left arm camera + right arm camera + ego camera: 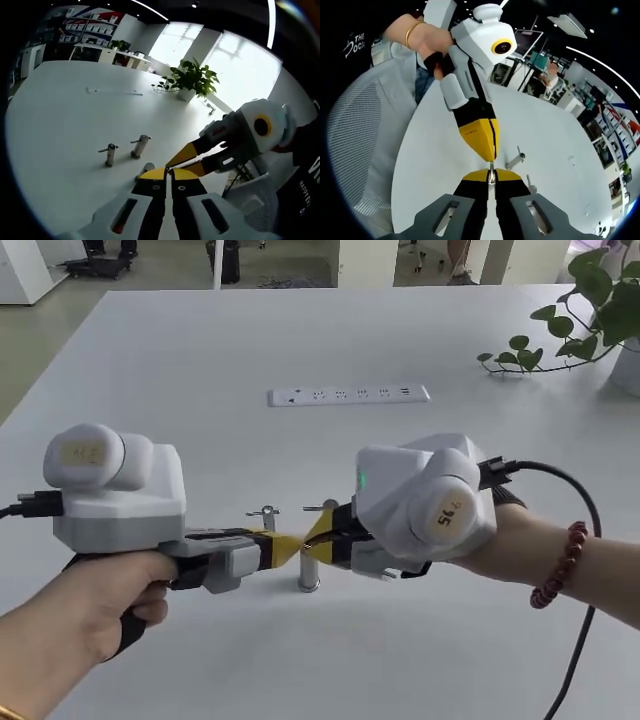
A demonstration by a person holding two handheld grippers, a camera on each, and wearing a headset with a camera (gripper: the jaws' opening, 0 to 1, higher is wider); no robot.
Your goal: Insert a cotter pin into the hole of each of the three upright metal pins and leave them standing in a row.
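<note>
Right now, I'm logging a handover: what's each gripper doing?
Left gripper: shut, tips at the cotter pin; whether it grips it cannot be told.
Right gripper: shut on the cotter pin.

Wide white table (200, 340) across the head view, power strip (348, 395) at centre, potted plant (590, 310) upper right, pale floor (30, 345) upper left; bright windows (240, 65) upper right in the left gripper view.

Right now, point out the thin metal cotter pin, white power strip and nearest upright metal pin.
thin metal cotter pin (491, 171): right gripper view, exposed shaft.
white power strip (348, 395): head view, middle sockets.
nearest upright metal pin (309, 572): head view, lower shaft.
</note>
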